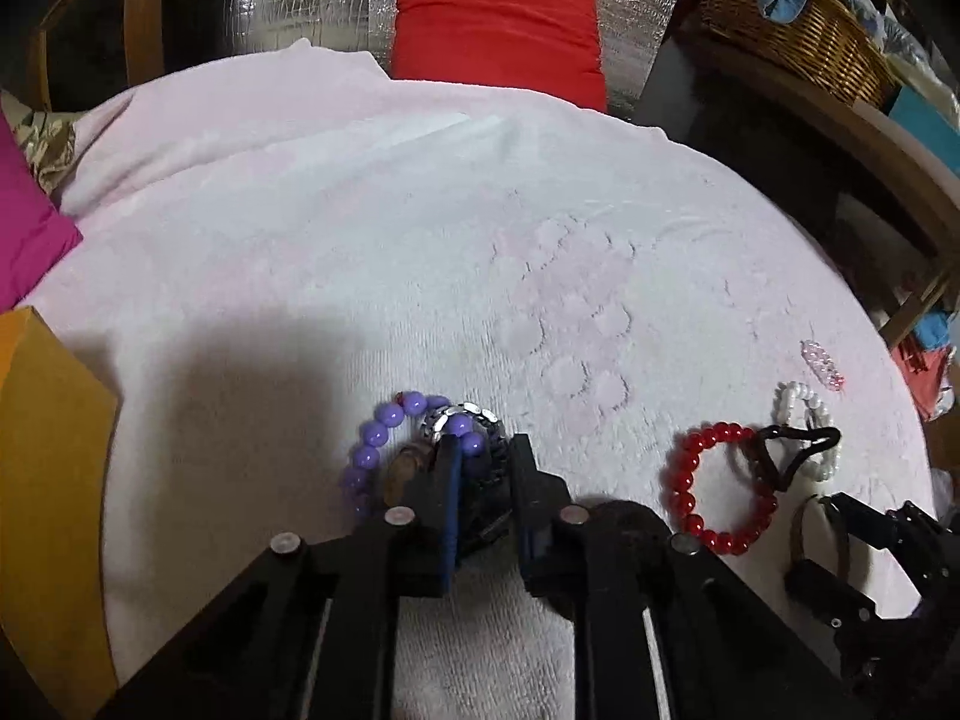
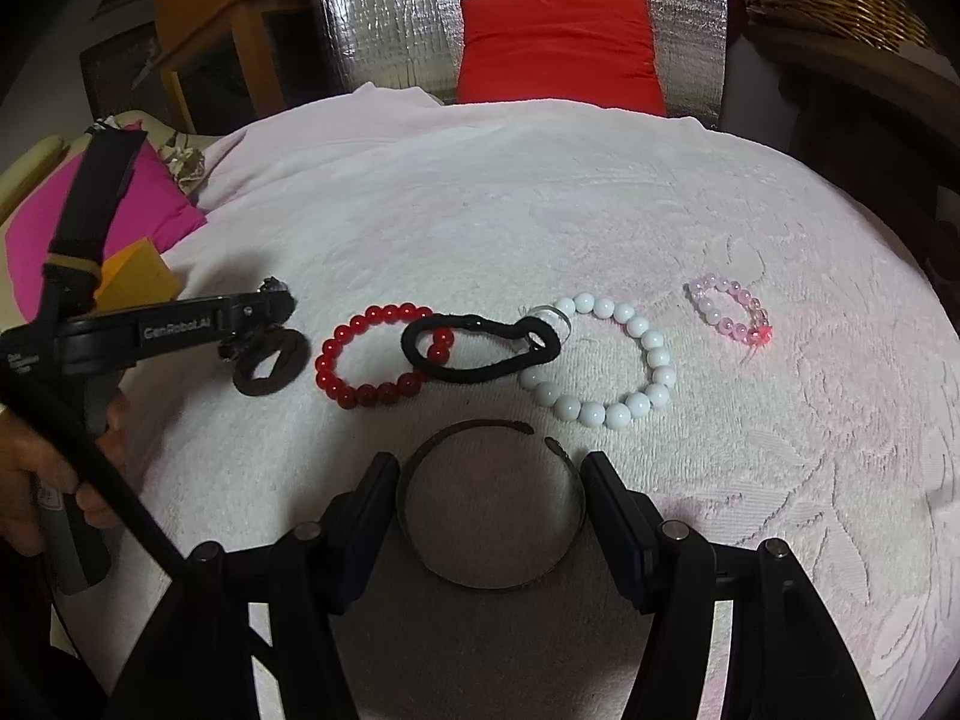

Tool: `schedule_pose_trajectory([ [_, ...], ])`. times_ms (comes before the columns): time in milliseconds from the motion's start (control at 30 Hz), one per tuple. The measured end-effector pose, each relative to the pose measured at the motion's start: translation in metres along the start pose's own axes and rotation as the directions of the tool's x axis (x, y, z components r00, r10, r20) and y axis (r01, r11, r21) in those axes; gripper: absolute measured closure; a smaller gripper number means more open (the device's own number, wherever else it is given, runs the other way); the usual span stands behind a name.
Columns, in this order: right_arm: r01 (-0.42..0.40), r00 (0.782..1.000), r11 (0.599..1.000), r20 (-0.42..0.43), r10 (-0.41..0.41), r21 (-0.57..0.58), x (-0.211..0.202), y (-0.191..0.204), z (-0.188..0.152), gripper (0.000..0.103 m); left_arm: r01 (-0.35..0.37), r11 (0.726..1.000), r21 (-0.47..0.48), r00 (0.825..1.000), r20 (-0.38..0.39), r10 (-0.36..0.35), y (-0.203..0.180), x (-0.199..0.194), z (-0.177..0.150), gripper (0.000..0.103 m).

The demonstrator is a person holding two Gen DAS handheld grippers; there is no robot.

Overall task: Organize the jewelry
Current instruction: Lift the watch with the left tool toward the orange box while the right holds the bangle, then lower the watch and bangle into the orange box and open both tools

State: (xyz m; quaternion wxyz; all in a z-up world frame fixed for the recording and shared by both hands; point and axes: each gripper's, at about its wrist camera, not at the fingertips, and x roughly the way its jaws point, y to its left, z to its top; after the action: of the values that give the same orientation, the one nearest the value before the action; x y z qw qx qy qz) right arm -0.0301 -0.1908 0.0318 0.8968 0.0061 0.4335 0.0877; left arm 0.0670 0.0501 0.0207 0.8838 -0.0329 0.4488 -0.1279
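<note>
My left gripper [image 1: 483, 450] is shut on a dark bracelet with silver studs [image 1: 462, 420], low over the towel, with a purple bead bracelet [image 1: 384, 438] tangled beside it. My right gripper [image 2: 489, 471] has its jaws around a thin dark metal cuff bangle [image 2: 489, 516], touching both sides of it. A red bead bracelet [image 2: 372, 357], a black hair tie [image 2: 480, 345], a white bead bracelet [image 2: 606, 360] and a small pink bead bracelet [image 2: 729, 312] lie on the pale pink towel [image 2: 540, 210]. A brown hair tie [image 2: 270, 369] lies under the left gripper [image 2: 264, 312].
An orange box [image 1: 42, 480] stands at the towel's left edge, with a magenta cushion [image 1: 24, 222] behind it. A red cushion [image 2: 558, 42] leans on silver foil at the back. A wicker basket [image 1: 798, 30] sits at the back right.
</note>
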Motion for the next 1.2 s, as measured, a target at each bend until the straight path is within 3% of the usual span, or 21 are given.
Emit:
schedule_pose_trajectory([
  [133, 0.000, 1.000, 1.000, 0.004, 0.000, -0.008, -0.001, 0.001, -0.001, 0.037, 0.000, 1.000, 0.006, 1.000, 0.019, 0.000, 0.001, -0.007, -0.003, 0.100],
  [467, -0.003, 1.000, 1.000, 0.008, 0.003, -0.006, -0.002, 0.001, -0.002, 0.037, 0.101, 0.994, -0.050, 0.990, 0.103, -0.096, 0.009, -0.042, 0.001, 0.100],
  [833, -0.027, 0.999, 1.000, 0.022, 0.026, 0.012, -0.009, -0.002, -0.002, 0.038, 0.227, 0.968, -0.109, 0.945, 0.263, -0.192, 0.023, -0.108, 0.009, 0.100],
  [1067, -0.025, 0.997, 0.999, 0.071, 0.027, -0.029, -0.022, 0.007, -0.001, 0.038, 0.243, 0.964, -0.108, 0.920, 0.341, -0.194, 0.021, -0.149, 0.007, 0.100],
  [1200, -0.064, 0.990, 0.997, 0.123, 0.070, -0.051, -0.039, 0.015, 0.001, 0.038, 0.241, 0.964, -0.114, 0.906, 0.383, -0.181, 0.023, -0.176, 0.002, 0.100],
])
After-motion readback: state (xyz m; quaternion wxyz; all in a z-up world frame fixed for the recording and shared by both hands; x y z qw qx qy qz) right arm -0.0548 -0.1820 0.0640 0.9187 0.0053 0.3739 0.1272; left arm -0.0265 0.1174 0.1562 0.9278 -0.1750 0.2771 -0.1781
